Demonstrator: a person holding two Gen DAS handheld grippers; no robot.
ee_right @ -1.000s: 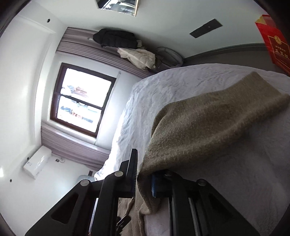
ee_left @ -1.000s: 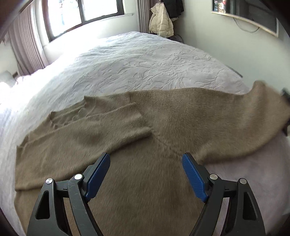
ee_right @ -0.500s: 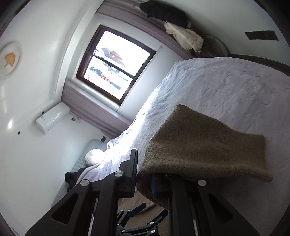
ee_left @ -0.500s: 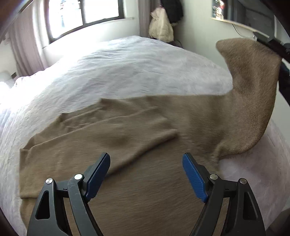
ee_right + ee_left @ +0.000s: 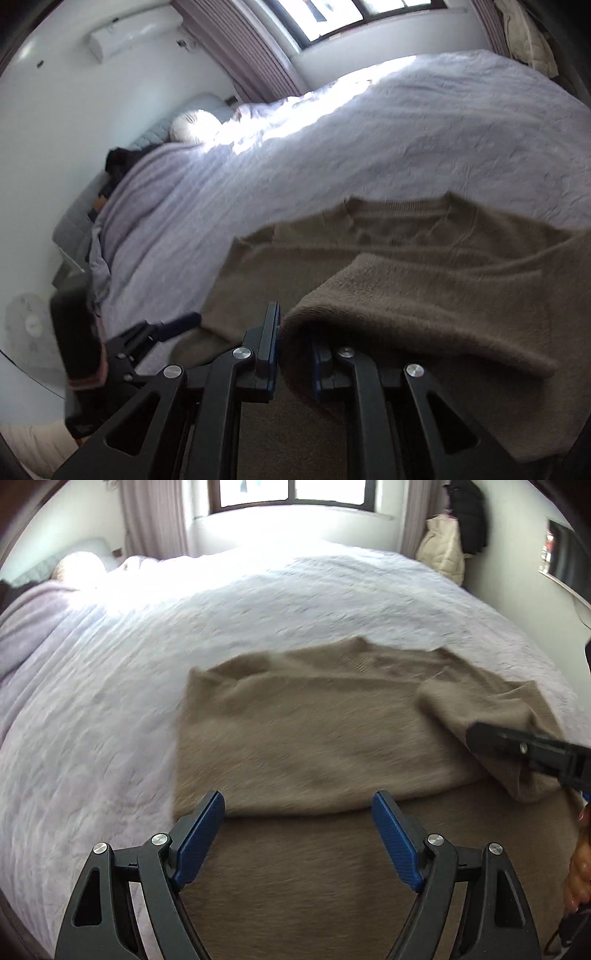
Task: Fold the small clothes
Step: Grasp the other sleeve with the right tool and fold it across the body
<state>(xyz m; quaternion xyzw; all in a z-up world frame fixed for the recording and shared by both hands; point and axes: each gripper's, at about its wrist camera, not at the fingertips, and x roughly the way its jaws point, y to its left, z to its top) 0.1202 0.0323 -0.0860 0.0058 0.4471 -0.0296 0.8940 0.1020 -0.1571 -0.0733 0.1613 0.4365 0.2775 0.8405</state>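
Observation:
A tan knit sweater (image 5: pixel 314 738) lies flat on the white bedspread (image 5: pixel 110 686), its left sleeve folded across the chest. My left gripper (image 5: pixel 297 830) is open and empty, hovering over the sweater's lower body. My right gripper (image 5: pixel 293 350) is shut on the right sleeve (image 5: pixel 424 306), holding it over the sweater's body. In the left wrist view the right gripper (image 5: pixel 524 747) comes in from the right edge with the sleeve (image 5: pixel 480 716) draped from it. The sweater's neckline (image 5: pixel 399 210) points toward the far side of the bed.
A lilac blanket (image 5: pixel 155 192) and a pillow (image 5: pixel 192 125) lie at the bed's head on the left. A window (image 5: pixel 295 491) with curtains is beyond the bed. Coats (image 5: pixel 443 550) hang at the far right. A fan (image 5: pixel 26 325) stands by the left wall.
My right gripper has carried the right sleeve from out at the side, up and over, onto the sweater's body. My left gripper has shifted and now looks along the sweater from its hem.

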